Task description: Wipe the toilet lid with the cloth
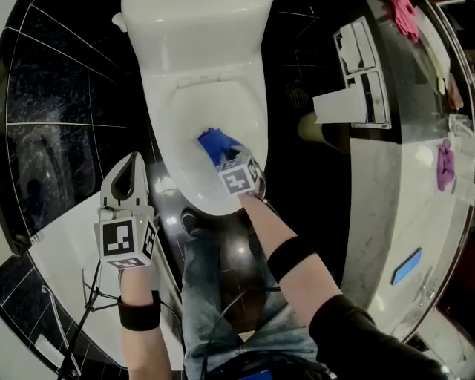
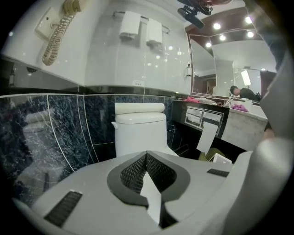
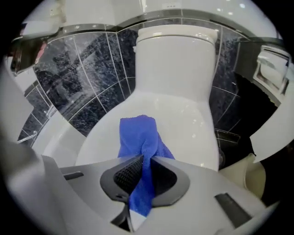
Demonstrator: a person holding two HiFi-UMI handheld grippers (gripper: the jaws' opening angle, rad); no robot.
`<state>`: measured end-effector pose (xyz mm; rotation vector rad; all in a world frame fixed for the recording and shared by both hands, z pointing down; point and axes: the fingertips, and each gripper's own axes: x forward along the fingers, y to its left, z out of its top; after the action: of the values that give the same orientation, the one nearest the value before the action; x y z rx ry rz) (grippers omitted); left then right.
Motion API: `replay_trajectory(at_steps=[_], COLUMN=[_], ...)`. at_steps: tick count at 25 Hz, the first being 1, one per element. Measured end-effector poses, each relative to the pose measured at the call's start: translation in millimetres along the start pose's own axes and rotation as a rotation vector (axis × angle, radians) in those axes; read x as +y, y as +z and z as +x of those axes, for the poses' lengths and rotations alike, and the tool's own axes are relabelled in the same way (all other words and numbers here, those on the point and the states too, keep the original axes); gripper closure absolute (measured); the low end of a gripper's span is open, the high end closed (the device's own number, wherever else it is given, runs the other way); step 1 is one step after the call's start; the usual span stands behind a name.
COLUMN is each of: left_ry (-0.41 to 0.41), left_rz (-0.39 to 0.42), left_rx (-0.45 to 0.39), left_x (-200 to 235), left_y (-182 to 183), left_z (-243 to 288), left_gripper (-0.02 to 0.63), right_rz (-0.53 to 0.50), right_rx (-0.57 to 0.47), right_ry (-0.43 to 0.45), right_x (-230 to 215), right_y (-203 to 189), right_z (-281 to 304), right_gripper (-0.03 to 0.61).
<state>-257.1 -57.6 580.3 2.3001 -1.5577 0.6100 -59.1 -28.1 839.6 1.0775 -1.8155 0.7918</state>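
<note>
left tongs closed, empty; right tongs tight on blue cloth atop white toilet lid

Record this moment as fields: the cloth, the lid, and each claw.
cloth: blue, bunched, lying on the lid
toilet lid: white, down
right claw: shut on cloth, angled down at the lid
left claw: shut, empty, held to the left of the toilet, clear of the lid
tank: white, behind the lid
</note>
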Motion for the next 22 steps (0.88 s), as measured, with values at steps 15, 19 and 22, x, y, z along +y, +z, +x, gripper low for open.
replay_trajectory(at_steps=[15, 19, 22], left_ry=[-0.044, -0.032, -0.026], left_rz=[0.023, 0.009, 0.004], left_rx=[0.004, 0.009, 0.015], left_x=[-30.9, -26.5, -24.8], left_y=[11.8, 16.0, 17.5], left_z=[11.4, 1.4, -4.3], left_gripper=[0.614, 0.614, 0.614], right_rz=[0.226, 0.075, 0.009], right_rx=[0.089, -0.051, -0.101], right_ry=[-0.214, -0.071, 0.088], right_x=[-142.8, -50.8, 46.7], right_y=[-63.3, -25.9, -12.6], right_z=[-42.0, -58.1, -59.3], right_gripper=[0.508, 0.508, 0.506])
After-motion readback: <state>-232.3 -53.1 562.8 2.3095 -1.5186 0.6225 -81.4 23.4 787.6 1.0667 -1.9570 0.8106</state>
